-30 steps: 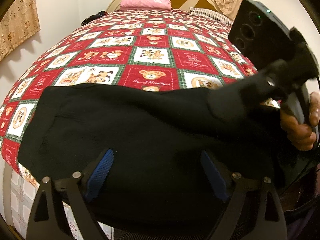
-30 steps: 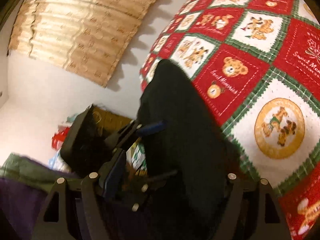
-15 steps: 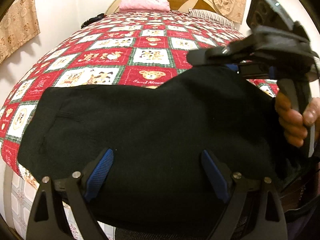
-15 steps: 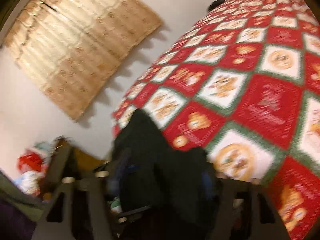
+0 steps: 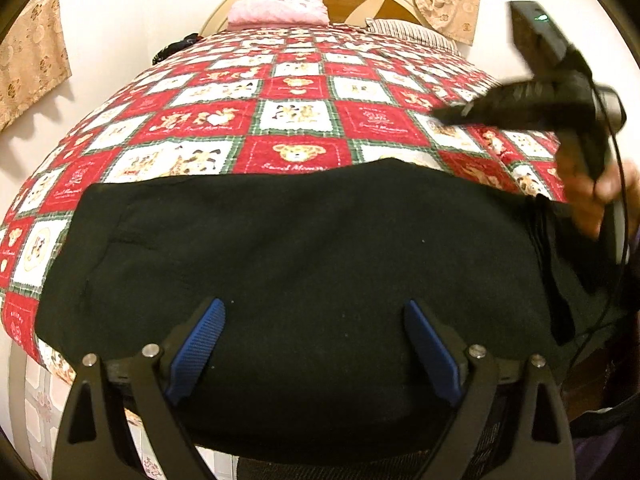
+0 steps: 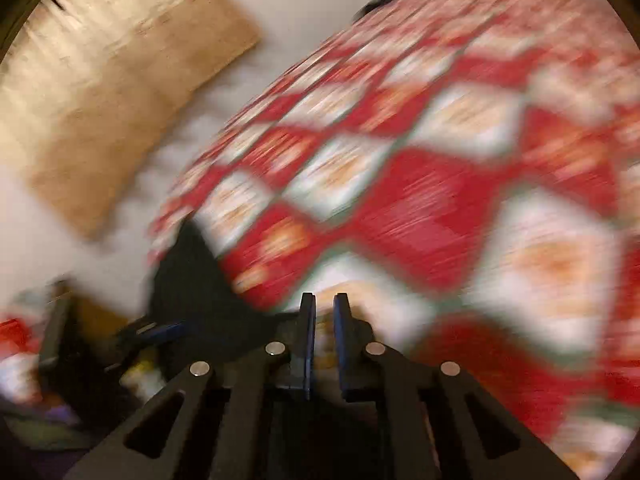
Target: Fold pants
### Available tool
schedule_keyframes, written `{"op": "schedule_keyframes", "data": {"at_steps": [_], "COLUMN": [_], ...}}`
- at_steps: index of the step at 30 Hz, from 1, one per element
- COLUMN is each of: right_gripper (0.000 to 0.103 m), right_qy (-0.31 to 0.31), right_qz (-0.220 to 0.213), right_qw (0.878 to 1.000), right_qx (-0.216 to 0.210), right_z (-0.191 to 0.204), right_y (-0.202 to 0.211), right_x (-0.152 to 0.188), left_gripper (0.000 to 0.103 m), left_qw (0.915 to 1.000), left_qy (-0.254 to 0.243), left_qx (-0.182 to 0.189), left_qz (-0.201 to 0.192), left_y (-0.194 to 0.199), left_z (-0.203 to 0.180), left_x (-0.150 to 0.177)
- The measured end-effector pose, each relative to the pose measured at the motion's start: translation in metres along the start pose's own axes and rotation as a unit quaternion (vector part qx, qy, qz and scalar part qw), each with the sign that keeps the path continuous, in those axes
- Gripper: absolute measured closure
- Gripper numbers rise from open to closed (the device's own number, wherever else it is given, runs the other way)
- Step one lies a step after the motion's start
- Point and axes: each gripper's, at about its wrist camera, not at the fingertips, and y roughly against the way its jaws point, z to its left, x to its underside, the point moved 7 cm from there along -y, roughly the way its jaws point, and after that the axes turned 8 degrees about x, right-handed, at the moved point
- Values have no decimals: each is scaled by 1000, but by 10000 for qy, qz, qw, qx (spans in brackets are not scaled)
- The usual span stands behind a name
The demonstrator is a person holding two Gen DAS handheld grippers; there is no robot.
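The right gripper [image 6: 323, 312] has just been closing; its 2 jaws are nearly together with nothing between them, above the quilt [image 5: 296, 120]. The left gripper [image 5: 314, 320] is spread wide over the black pants [image 5: 304, 248], lying flat at the bed's near edge.

No legible txt; quilt [image 5: 296, 120] script too blurry

Both tools are showing matte black, angular frames with triangular cut-outs and round silver screw heads. The left gripper [image 5: 314, 354] is wearing ribbed blue pads [image 5: 196, 350] on its fingers. The right gripper [image 6: 323, 320] is carrying a black box-shaped camera block [image 5: 538, 32] glowing with a small green light, and a thin black cable [image 5: 618, 216] is trailing past the person's hand [image 5: 596, 196].
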Motion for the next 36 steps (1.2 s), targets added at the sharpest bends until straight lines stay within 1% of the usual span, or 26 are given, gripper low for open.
{"op": "schedule_keyframes", "data": {"at_steps": [1,2,3,5,6,8,10,12,13,14,15,16,17,19,20,22,23,25,26,28,30,32,33,34,35,36], "right_gripper": [91,91,91,91,91,91,91,91,90,90,90,90,90,90,90,90,88,87,87,87,87,87,87,87,87,87], "right_qy": [-253,-366,-281,45,201,355,391,244,174,110,61,-47,-187,-249,-222,-170,-165,-137,-55,182,341,434,436,414,361,299], "right_qz": [-73,-155,-250,-220,-108,138,365,847,762,617,655,601,422,90,-38,-226,-285,-364,-381,-407,-404,-369,-406,-463,-568,-666], "right_qw": [9995,9991,9993,9997,9995,9983,9971,9950,9958,9969,9968,9972,9979,9980,9979,9976,9973,9969,9971,9979,9980,9980,9979,9978,9975,9972], "right_qx": [146,116,80,23,-196,-438,-539,-477,-468,-486,-464,-445,-444,-575,-606,-638,-660,-680,-656,-478,-351,-288,-255,-234,-199,-170], "right_z": [-15,-20,-15,9,30,58,77,84,83,83,83,80,79,86,93,108,116,131,138,148,155,160,161,160,158,156], "right_y": [12,23,33,38,34,21,0,-30,-29,-25,-21,-16,-7,11,19,31,34,41,43,47,49,51,53,55,60,64], "right_x": [-6,-10,-10,-1,9,28,46,72,79,77,75,73,71,69,71,80,86,101,109,125,137,145,147,147,145,144], "left_gripper": [8,6,5,4,4,4,4,4,4,4,4,4,4,4,4,4,4,4,4,4,4,5,7,10,21,39], "left_qw": [10000,10000,10000,9999,9999,9999,9998,9992,9984,9973,9956,9920,9887,9797,9748,9692,9687,9704,9714,9744,9768,9750,9731,9734,9748,9761], "left_qy": [-17,-33,-25,16,25,22,-5,81,183,306,461,722,908,1272,1443,1653,1673,1512,1384,1256,1452,1797,1901,1890,1845,1815], "left_qx": [-18,-42,-67,-97,-112,-130,-183,-358,-447,-530,-632,-804,-936,-1235,-1319,-1331,-1311,-1388,-1514,-1554,-1388,-1085,-1033,-996,-924,-801], "left_qz": [-19,-27,-27,-21,-10,19,8,-180,-305,-415,-520,-658,-746,-932,-1074,-1246,-1283,-1276,-1197,-1034,-739,-729,-796,-826,-850,-888], "left_y": [-1,-2,-3,-3,-3,0,8,27,37,47,56,69,77,90,95,97,92,82,74,61,42,39,41,43,44,44], "left_z": [-1,-2,-3,-3,-3,-3,-1,12,22,33,46,68,84,117,134,154,162,168,171,174,178,180,179,176,173,167], "left_x": [0,-1,-2,-2,-2,-1,1,3,3,4,4,4,5,6,4,2,-1,-5,-8,-7,-1,4,6,6,6,5]}}
